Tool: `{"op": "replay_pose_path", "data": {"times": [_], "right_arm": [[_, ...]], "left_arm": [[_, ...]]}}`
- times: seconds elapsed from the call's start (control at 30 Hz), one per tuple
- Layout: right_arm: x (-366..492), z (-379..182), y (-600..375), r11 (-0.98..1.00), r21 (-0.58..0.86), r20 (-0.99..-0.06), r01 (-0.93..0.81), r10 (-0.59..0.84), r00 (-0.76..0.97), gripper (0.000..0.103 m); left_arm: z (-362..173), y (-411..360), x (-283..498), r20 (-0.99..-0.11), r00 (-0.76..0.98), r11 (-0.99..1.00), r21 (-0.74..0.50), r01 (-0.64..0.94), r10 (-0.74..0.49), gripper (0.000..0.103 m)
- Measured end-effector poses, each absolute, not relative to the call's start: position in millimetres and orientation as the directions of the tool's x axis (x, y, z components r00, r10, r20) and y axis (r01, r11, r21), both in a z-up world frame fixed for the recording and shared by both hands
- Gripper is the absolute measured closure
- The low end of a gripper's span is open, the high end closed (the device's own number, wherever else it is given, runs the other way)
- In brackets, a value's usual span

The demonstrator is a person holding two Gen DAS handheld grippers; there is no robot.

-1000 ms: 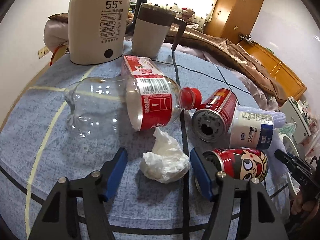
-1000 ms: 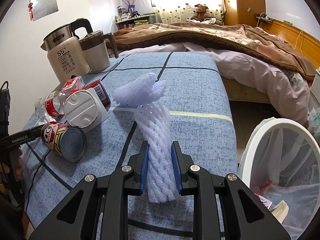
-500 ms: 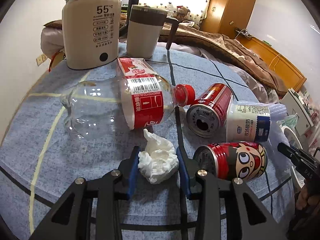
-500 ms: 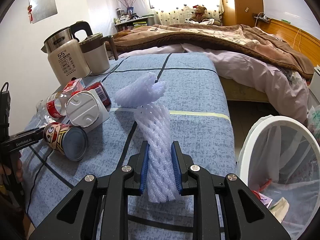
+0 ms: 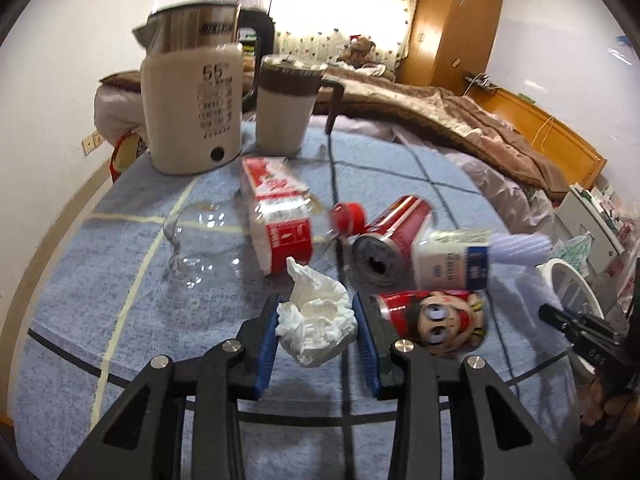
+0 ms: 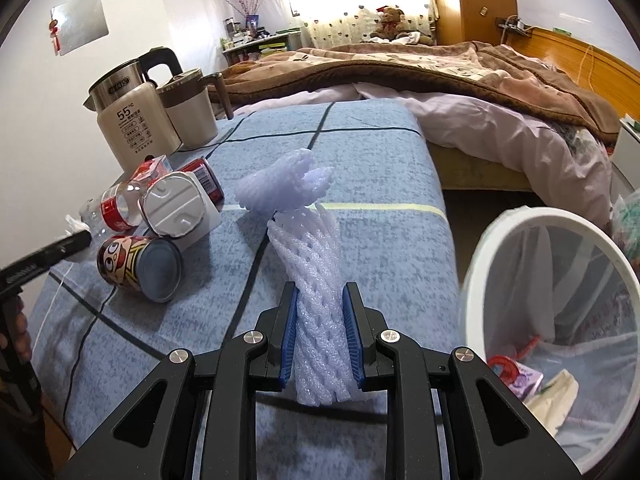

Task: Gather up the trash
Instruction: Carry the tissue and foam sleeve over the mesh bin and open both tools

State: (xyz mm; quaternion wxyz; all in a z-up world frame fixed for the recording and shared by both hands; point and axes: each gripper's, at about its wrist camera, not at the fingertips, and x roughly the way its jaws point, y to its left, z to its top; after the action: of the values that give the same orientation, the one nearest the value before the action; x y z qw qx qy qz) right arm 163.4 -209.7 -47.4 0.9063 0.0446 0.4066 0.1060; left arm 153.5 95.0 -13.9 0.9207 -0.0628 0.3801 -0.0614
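Gripping a crumpled white paper tissue point(image 5: 316, 322) between its blue pads, the left gripper point(image 5: 317, 334) is holding it just above the blue checked cloth point(image 5: 120, 288). Just behind it, a red can with a cartoon face point(image 5: 436, 320), a white yoghurt cup point(image 5: 452, 264), a second red can point(image 5: 390, 246) and a clear plastic bottle with a red label point(image 5: 248, 236) are lying close together. Farther back, a beige electric kettle point(image 5: 196, 120) and a beige mug point(image 5: 286, 110) are standing upright. The right gripper point(image 6: 320, 330) is clamping a white foam fruit net point(image 6: 310, 280), beside the white round bin with a plastic liner point(image 6: 480, 256).
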Motion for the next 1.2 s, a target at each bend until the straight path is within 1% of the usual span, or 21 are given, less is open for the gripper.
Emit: {"op": "replay_pose_path", "data": {"times": [0.13,0.23,0.4,0.53,0.63,0.8,0.93,1.2], "right_arm": [[153.8,-46.0,-212.4,0.972,0.173,-0.733,-0.162,0.237,0.637,0.08],[150.2,-49.7,-211.5,0.959,0.2,-0.753,-0.202,0.283,0.594,0.08],[136.2,-50.4,-211.8,0.958,0.147,-0.784,-0.245,0.264,0.562,0.08],[124.4,-50.0,-222.1,0.939,0.204,-0.79,-0.277,0.325,0.519,0.08],[115.5,-49.3,-234.1,0.934,0.242,-0.782,-0.264,0.348,0.517,0.08],[98.4,-38.4,-249.9,0.951,0.223,-0.758,-0.214,0.307,0.575,0.08],[86.5,-25.8,-259.7,0.975,0.163,-0.736,-0.154,0.224,0.639,0.08],[70.0,-11.8,-296.4,0.984,0.173,-0.7,-0.05,0.159,0.696,0.08]], "left_arm": [[-1.8,83.5,146.2,-0.67,0.718,0.981,-0.166,0.101,-0.187,0.066],[2.8,72.6,142.9,-0.663,0.72,0.978,-0.165,0.13,-0.207,0.066],[4.6,55.2,138.4,-0.661,0.712,0.972,-0.162,0.172,-0.236,0.066],[5.7,41.9,135.8,-0.66,0.705,0.966,-0.163,0.202,-0.258,0.066],[9.1,31.9,132.0,-0.653,0.705,0.96,-0.161,0.227,-0.276,0.066],[13.0,13.9,128.7,-0.65,0.699,0.952,-0.148,0.269,-0.299,0.066],[15.8,-4.9,127.2,-0.645,0.693,0.941,-0.144,0.305,-0.323,0.066],[22.0,-53.3,122.6,-0.636,0.667,0.908,-0.138,0.396,-0.388,0.066]]}}
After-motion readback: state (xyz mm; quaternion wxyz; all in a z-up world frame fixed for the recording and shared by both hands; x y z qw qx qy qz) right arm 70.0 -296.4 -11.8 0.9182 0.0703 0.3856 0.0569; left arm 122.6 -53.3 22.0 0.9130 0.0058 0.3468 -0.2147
